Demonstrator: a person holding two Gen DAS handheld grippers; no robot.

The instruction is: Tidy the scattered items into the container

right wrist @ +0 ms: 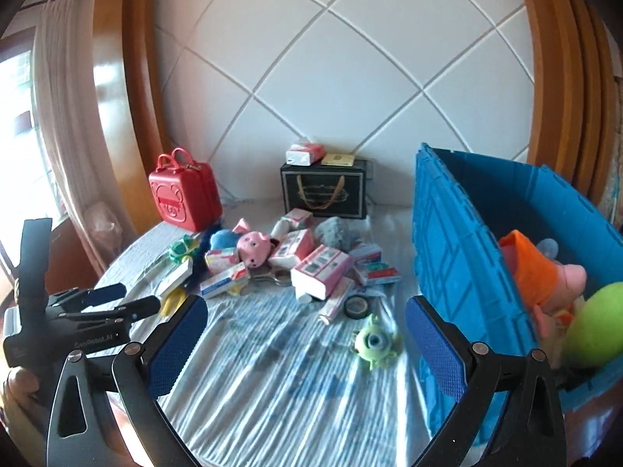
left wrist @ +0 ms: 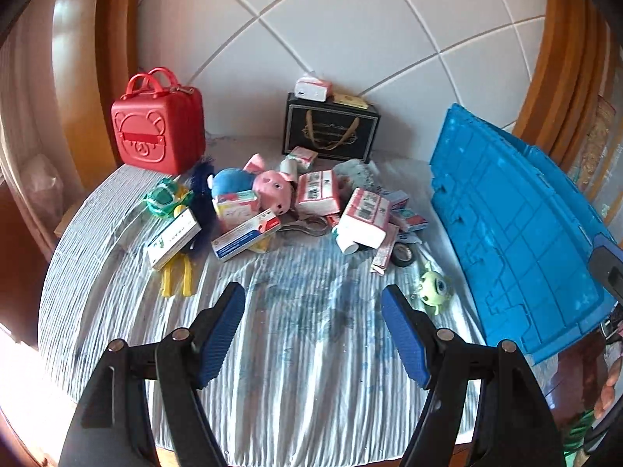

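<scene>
both hand-held grippers hang over the striped cloth with nothing in them. the left hand-held gripper (left wrist: 312,303) has its jaws spread wide, and so does the right hand-held gripper (right wrist: 306,325).

the scattered things lie in a heap (left wrist: 296,202) in the middle of the cloth, ahead of both grippers: pink tissue packs, small boxes, a pink pig toy (left wrist: 272,190), a roll of black tape (right wrist: 356,306). one thing sits apart from the heap and nearest to the grippers: the little green one-eyed toy (right wrist: 373,342). it is round, so it has no long side to line up with.

in the right wrist view the green toy lies between the two jaws and a bit ahead. in the left wrist view it (left wrist: 436,286) sits just past the right jaw, off to the side. so the right hand looks better placed to get it, and it is also the hand next to the blue container (right wrist: 459,272), which stands at the right edge of the cloth.

only the right wrist view looks into the container. it already holds an orange thing, a pink toy and a green ball (right wrist: 595,325). the left wrist view sees only its outer wall (left wrist: 518,225).
</scene>
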